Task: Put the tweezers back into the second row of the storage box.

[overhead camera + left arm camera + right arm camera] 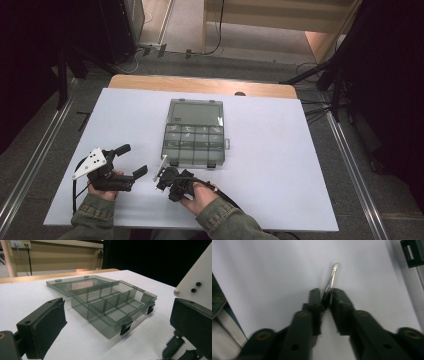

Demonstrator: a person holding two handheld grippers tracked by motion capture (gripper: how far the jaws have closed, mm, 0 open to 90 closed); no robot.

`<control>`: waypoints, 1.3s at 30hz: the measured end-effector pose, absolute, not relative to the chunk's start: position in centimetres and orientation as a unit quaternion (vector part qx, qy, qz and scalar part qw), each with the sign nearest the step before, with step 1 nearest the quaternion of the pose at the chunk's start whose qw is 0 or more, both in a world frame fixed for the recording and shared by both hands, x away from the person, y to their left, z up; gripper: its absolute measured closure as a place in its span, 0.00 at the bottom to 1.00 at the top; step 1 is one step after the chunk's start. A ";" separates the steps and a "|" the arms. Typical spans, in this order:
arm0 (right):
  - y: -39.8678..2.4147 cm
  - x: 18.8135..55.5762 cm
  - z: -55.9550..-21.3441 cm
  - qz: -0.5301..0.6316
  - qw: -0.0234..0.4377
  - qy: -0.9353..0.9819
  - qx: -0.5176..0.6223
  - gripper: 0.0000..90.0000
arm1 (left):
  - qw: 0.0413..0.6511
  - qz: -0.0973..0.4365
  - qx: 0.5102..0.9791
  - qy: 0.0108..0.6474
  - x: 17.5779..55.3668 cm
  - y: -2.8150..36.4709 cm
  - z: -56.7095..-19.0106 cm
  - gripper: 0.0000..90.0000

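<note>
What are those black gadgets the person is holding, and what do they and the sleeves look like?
They are two hand-held grippers. The left gripper is black with two blocky padded jaws, a white three-cornered plate dotted with small holes, and a black cable looping behind. The right gripper is black too, with a thin pale plate at its front and a black cable trailing back. Both olive-green fabric sleeves end in cuffs.

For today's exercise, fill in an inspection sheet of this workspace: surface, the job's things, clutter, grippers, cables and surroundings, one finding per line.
Surface: white table top, wooden strip along its far edge.
Job's things: smoky clear compartment box lying open, lid flat behind it, compartments look empty; thin metal blade-like tool.
Clutter: nothing seen.
Grippers: left gripper open, above the table beside the box; right gripper shut on the metal tool near the box's front latches.
Cables: black cable trails from the right gripper.
Surroundings: grey floor, dark stands and floor cables beyond the table.
</note>
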State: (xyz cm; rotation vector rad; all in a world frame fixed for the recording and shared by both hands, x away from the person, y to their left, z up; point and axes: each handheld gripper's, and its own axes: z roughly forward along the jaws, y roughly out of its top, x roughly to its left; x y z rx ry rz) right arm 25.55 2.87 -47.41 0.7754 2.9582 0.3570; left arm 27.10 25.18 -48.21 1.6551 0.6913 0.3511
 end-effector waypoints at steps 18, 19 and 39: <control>0.7 25.5 -46.2 0.154 0.035 0.949 0.272 0.96 | 0.612 0.152 0.717 0.298 27.1 25.2 -48.2 0.00; 0.5 25.5 -46.1 0.157 0.035 0.948 0.274 0.96 | 0.612 0.152 0.717 0.298 27.1 25.2 -48.2 0.00; -2.5 27.0 -43.5 0.241 0.054 0.921 0.301 0.96 | 0.611 0.149 0.718 0.299 27.1 25.1 -48.2 0.00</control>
